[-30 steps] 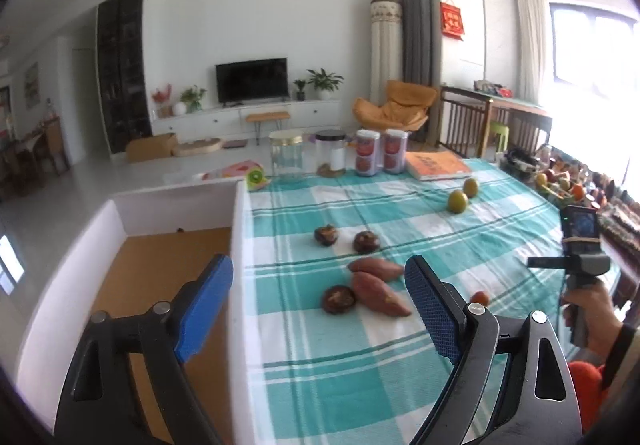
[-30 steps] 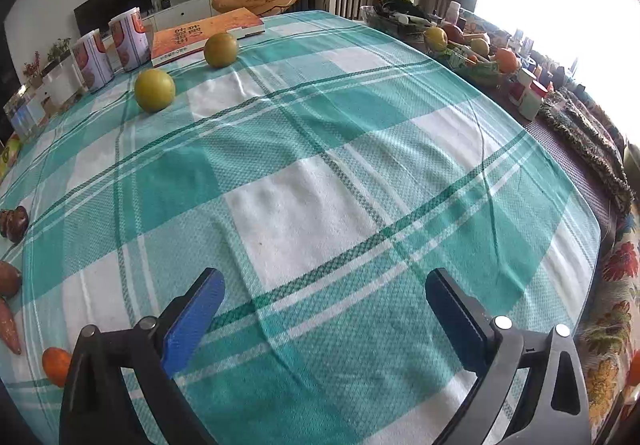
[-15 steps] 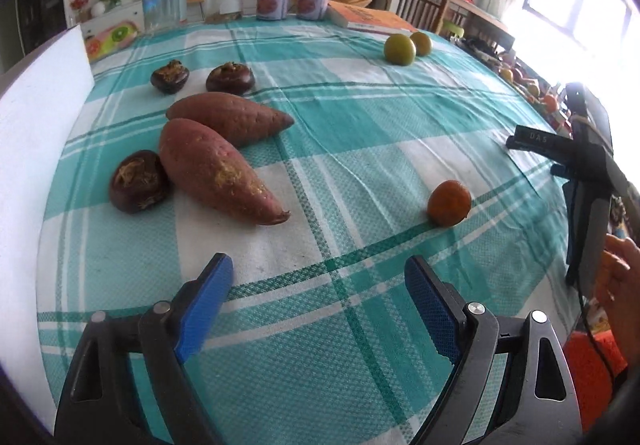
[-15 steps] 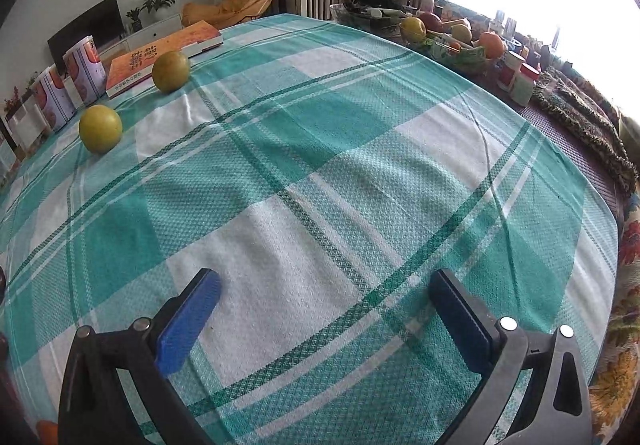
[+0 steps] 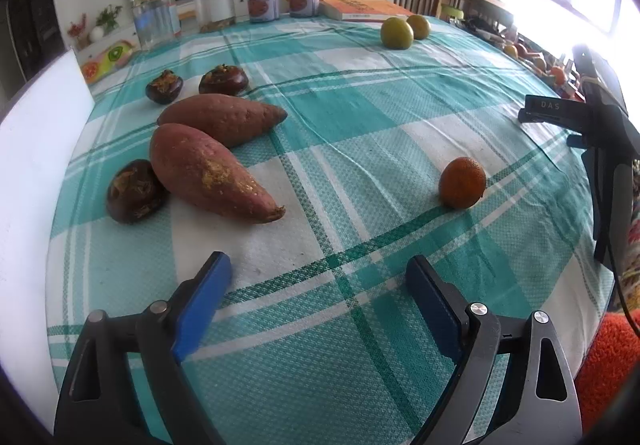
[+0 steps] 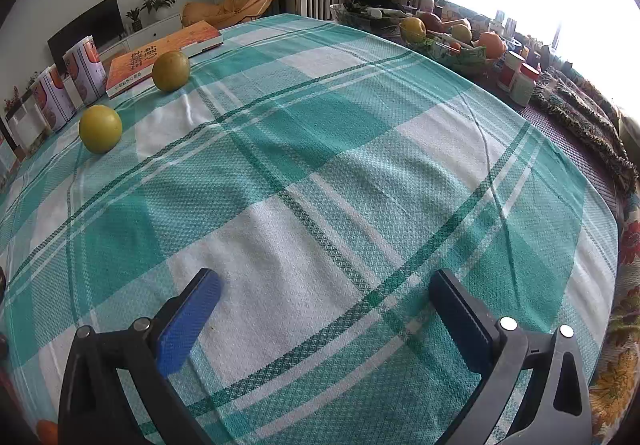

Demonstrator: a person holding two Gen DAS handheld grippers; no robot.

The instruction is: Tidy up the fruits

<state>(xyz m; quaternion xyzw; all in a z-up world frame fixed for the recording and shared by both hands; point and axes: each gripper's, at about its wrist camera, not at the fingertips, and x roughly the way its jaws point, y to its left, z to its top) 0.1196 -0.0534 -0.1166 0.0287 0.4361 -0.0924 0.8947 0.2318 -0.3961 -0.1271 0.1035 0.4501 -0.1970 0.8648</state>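
checked cloth: two sweet potatoes, three mangosteens.

the left gripper has two black plastic arms with long triangle-shaped holes, and on each arm sit two round silver screws. its fingers carry flat blue pads with a fine rough texture. the right gripper is built the same: black frame, silver screws, blue pads on the fingers. in the left wrist view its body looks black, with white letters "das" and a thin black cable.
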